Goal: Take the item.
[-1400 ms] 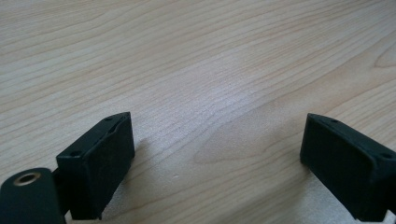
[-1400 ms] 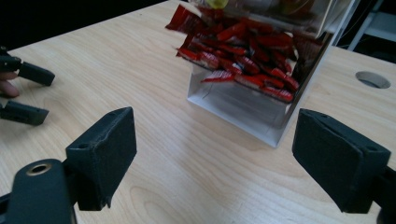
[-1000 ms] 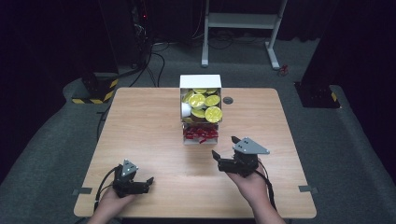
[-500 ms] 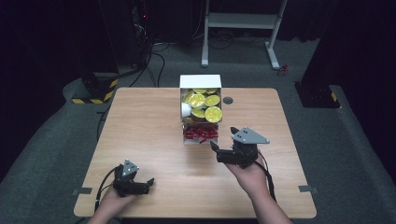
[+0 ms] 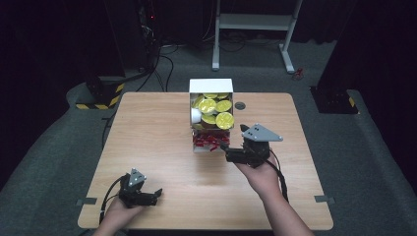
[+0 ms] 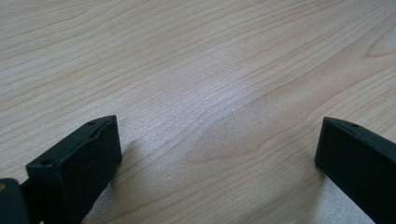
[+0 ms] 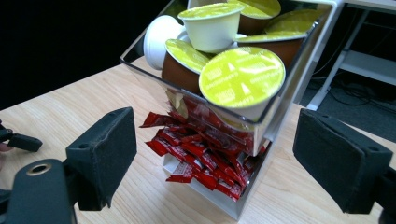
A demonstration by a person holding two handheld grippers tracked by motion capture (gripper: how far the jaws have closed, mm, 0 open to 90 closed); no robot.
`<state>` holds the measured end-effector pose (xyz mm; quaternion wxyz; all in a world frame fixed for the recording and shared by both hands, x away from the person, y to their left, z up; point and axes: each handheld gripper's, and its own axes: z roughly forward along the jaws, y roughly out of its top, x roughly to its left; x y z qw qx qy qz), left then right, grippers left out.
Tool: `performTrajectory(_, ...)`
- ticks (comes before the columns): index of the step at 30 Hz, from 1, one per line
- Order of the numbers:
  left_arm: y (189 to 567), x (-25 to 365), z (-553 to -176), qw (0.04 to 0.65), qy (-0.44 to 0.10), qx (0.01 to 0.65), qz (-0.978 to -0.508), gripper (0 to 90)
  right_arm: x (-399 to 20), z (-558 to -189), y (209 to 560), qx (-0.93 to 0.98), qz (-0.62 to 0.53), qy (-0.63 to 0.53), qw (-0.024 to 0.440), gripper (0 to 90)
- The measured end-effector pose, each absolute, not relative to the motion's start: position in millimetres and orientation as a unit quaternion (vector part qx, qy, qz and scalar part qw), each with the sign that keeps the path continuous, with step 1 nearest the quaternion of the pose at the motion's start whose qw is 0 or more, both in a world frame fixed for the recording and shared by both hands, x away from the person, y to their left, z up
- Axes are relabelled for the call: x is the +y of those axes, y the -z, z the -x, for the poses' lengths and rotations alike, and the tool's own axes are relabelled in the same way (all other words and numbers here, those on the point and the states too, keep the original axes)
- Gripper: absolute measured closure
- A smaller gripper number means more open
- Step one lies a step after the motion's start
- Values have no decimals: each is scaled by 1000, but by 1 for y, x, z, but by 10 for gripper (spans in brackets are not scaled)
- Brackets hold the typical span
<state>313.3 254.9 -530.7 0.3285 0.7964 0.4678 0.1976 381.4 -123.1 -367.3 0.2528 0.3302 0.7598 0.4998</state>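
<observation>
Toward the far middle of the table (image 5: 147,128), the right gripper (image 5: 231,150) is held spread before the dispenser's (image 7: 280,102) red packets (image 7: 196,154), probably for grabbing one, while the left gripper (image 5: 147,197) is parked near-left, also spread.

High view: fixed cam above the person's side, facing fwd and down, whole surface (image 5: 157,128) in frame. Left tool (image 6: 212,158) view: cam very close and low over bare wood grain, looking between its own jaws. Right tool (image 7: 210,163) view: cam near the dispenser (image 7: 261,126), looking at its front (pods above, red sachets below). High and right tool views share the dispenser (image 5: 210,115).
</observation>
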Motion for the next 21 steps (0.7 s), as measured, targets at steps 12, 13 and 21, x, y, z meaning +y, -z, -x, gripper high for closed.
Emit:
performTrajectory(12,531,255,-313,328,-198,465,-798,5,-119,-395,351,747,-341,-512,251,136)
performTrajectory(13,531,255,-313,328,-198,465,-798,5,-119,-395,351,747,-341,-512,251,136)
performTrajectory(21,531,256,-315,328,-200,462,-800,5,-114,-405,339,750,-340,-508,254,135)
